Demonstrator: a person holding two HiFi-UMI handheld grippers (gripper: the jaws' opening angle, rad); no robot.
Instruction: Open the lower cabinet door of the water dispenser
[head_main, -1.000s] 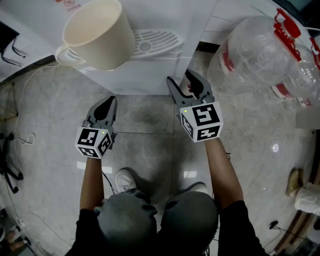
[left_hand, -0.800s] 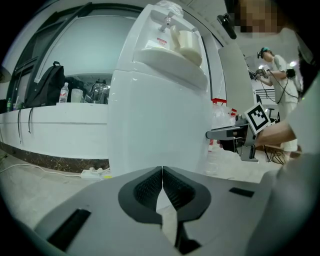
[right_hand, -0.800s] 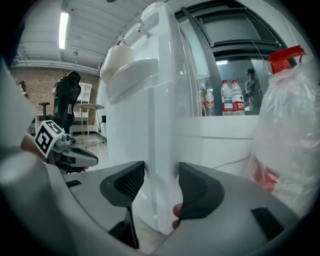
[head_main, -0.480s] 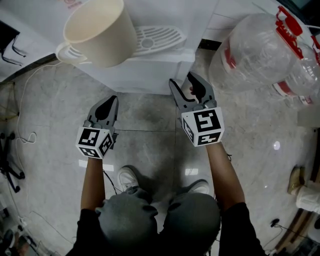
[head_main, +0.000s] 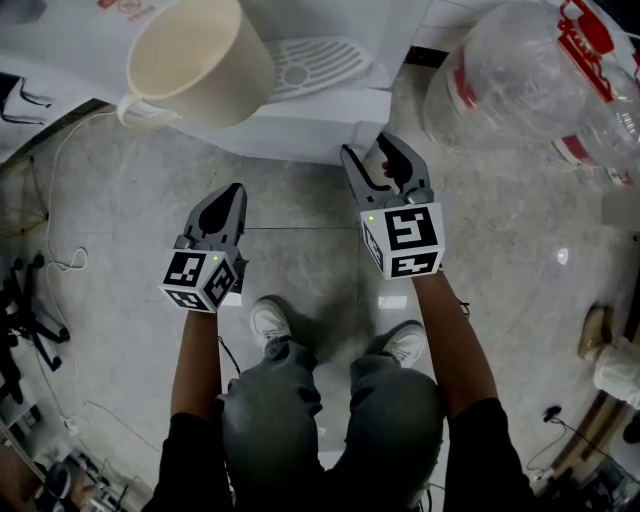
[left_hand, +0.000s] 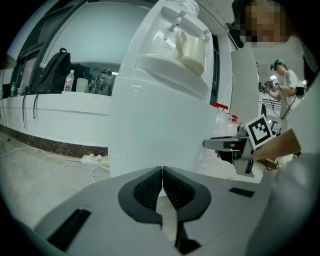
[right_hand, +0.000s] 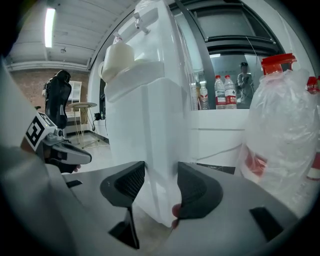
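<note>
Water dispenser (head_main: 300, 130) stands at twelve o'clock before me, with the big water jug (head_main: 520, 80) at two o'clock. Its lower cabinet door (right_hand: 160, 165) sits between my right gripper (head_main: 368, 147) pads at one o'clock, clamped wide on its right edge. My left gripper (head_main: 232, 190), at nine o'clock, is pressed closed and empty.

White water dispenser (head_main: 300, 125), cream cup (head_main: 195, 60), red-capped jug (head_main: 510, 85)
</note>
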